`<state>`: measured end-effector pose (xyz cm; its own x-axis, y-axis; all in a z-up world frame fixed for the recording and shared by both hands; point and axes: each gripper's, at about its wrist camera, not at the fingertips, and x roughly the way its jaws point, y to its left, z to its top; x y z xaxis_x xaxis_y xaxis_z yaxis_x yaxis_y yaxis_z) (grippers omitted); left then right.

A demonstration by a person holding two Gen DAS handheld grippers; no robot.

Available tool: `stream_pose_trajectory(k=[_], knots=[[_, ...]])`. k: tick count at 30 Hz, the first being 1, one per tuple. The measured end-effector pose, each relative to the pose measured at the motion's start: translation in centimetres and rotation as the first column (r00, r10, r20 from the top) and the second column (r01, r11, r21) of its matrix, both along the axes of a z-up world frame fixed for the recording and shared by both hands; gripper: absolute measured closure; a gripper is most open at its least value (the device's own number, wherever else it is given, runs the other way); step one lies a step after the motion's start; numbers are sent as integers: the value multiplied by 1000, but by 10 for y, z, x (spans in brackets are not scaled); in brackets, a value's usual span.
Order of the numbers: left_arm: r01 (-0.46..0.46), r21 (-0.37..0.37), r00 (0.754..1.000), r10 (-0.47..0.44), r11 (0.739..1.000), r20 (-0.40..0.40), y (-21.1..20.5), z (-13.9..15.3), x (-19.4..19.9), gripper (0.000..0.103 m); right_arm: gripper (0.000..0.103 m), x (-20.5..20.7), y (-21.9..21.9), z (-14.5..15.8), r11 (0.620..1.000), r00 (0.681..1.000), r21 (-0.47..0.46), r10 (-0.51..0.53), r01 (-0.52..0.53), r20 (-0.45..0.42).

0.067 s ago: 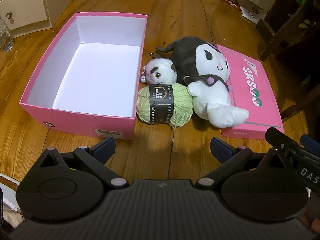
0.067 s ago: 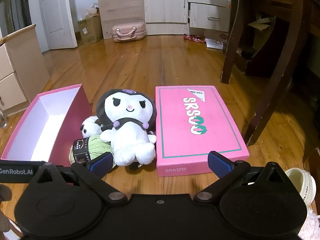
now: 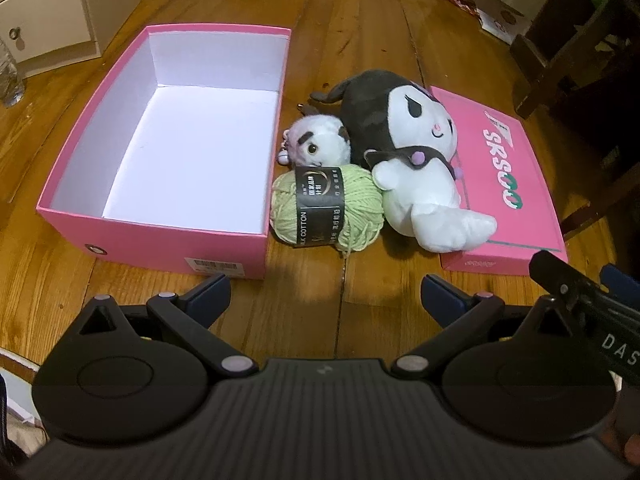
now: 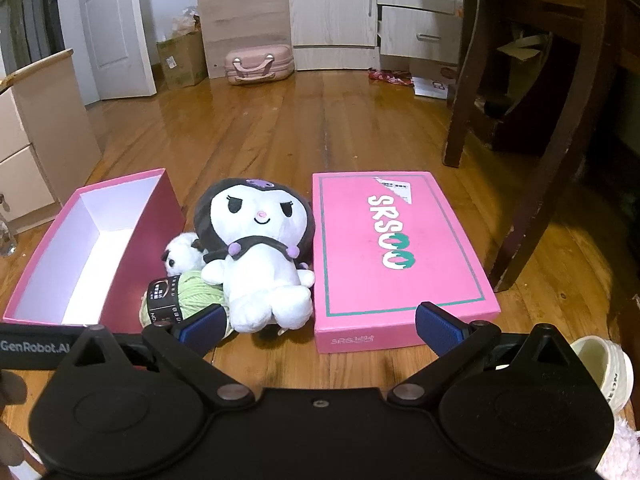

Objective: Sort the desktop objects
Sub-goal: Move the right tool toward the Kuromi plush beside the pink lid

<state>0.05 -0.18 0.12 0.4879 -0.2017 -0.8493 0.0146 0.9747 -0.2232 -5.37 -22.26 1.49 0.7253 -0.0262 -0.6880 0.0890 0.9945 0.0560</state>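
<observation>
Left gripper [image 3: 324, 296] and right gripper [image 4: 318, 322] are both hovering wide apart, gripping nothing. Yarn ball [image 3: 326, 210] is lying at 12 o'clock of left gripper, touching big plush [image 3: 404, 160]; open pink box [image 3: 160, 236] is sitting at 10 o'clock

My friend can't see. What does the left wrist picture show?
An open, empty pink cardboard box sits on the wooden floor beside a green yarn ball, two plush toys and a pink lid. The open left gripper holds nothing.
</observation>
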Motion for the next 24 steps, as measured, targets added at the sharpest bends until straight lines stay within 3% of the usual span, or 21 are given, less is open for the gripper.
stream_pose_trajectory(k=[14, 17, 19, 24], knots=[[37, -8, 999, -37, 999, 18, -4, 3, 2, 0, 0, 0, -6, 3, 1000, 1000, -31, -2, 2, 8], [26, -13, 999, -26, 1000, 30, -1, 5, 2, 0, 1, 4, -13, 1, 992, 998, -114, 58, -56, 11], [14, -8, 999, -14, 1000, 45, 2, 8, 3, 0, 1, 6, -23, 0, 988, 999, -149, 34, -33, 9], [29, -5, 998, -29, 1000, 47, -2, 9, 5, 0, 1, 2, -53, 7, 999, 1000, 26, 19, -19, 11]])
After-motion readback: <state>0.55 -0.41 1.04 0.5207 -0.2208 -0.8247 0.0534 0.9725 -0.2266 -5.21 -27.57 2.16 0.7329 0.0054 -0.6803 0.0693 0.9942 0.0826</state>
